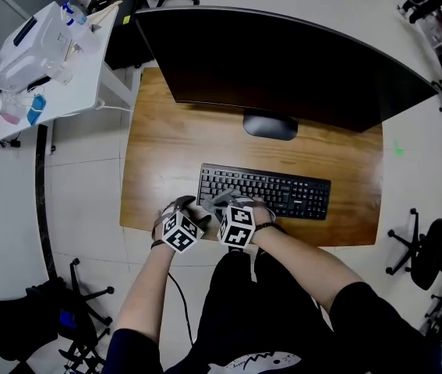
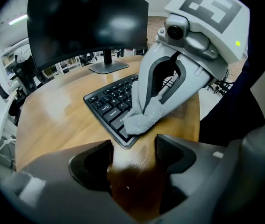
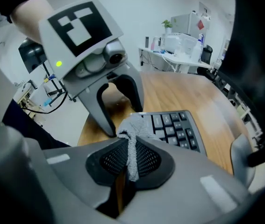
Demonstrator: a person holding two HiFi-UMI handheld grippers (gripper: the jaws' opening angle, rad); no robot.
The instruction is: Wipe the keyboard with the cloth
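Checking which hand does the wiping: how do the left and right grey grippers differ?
The left grey gripper is open and empty; the right grey gripper is shut on the grey fluffy cloth. The left is over bare wooden desk; the right holds its cloth on the black keyboard. Both point steeply down.

Fuzzy grey cloth (image 2: 141, 120) sits bunched on the left end of the black keyboard (image 1: 291, 193), flat on the counter (image 1: 166, 146).

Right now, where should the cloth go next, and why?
Probably slide the right gripper rightward along the keyboard: its jaws are clamped on the cloth, which rests on just the left-end keys, with the other keys uncovered.
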